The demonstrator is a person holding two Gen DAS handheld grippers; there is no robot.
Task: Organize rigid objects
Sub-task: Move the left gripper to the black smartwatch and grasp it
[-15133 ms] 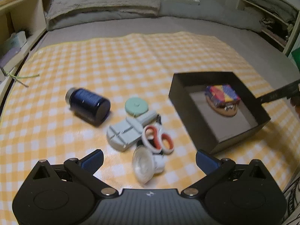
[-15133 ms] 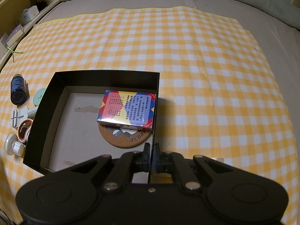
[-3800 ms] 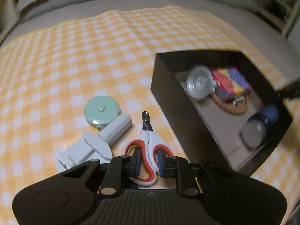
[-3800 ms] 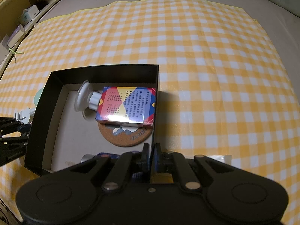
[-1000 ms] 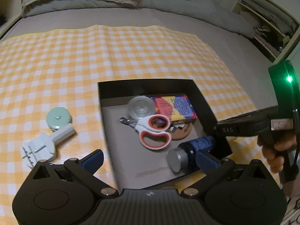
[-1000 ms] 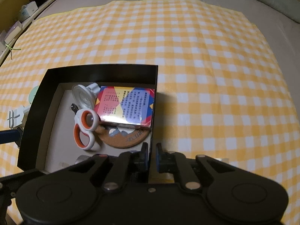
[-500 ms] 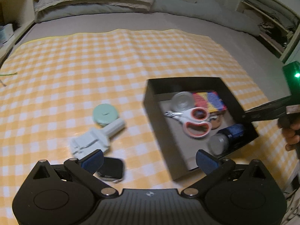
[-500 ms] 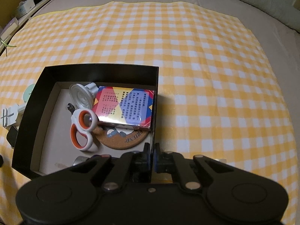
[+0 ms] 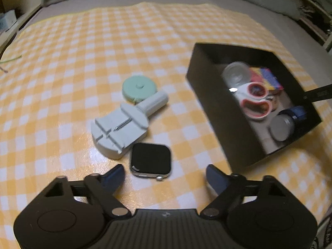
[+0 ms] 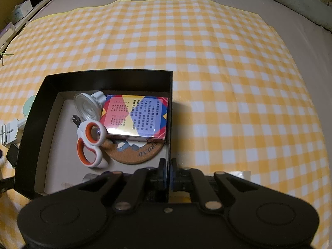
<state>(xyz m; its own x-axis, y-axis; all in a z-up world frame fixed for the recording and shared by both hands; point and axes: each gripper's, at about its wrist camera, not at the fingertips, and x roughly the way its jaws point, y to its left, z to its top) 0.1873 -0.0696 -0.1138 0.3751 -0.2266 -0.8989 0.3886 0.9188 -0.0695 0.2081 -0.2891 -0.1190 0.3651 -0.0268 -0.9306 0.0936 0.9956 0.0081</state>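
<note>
**Ana:** While the left gripper (image 9: 165, 175) hangs over the yellow checked cloth (image 9: 87, 47), where is the watch?

**Ben:** One black square smartwatch (image 9: 150, 161) lies flat between the two blue fingertips (image 9: 113, 177), nearer the left one, just ahead of them. Neither pad touches it. The jaws stand apart and have just been narrowing around it.

**Ana:** What sits close by?

**Ben:** At eleven o'clock from the watch, almost touching its corner, lies one pale grey tool with a round handle (image 9: 124, 124). Past that, at twelve o'clock, is one mint green round tape measure (image 9: 138, 87), against the handle.

**Ana:** And the box?

**Ben:** One black open box (image 9: 209, 103) sits at two o'clock from the watch, well apart, its near corner close to the right fingertip. Bare cloth spreads wide at nine and twelve o'clock.

**Ana:** What is inside?

**Ben:** One pair of orange and white scissors (image 10: 91, 145), one clear round lidded piece (image 10: 88, 108), one colourful card box (image 10: 137, 116) on one cork coaster (image 10: 134, 152), and one dark blue bottle (image 9: 287, 121).

**Ana:** The right gripper (image 10: 167, 171)?

**Ben:** Its fingers are closed tight, pinching the box's right wall at its near end.
</note>
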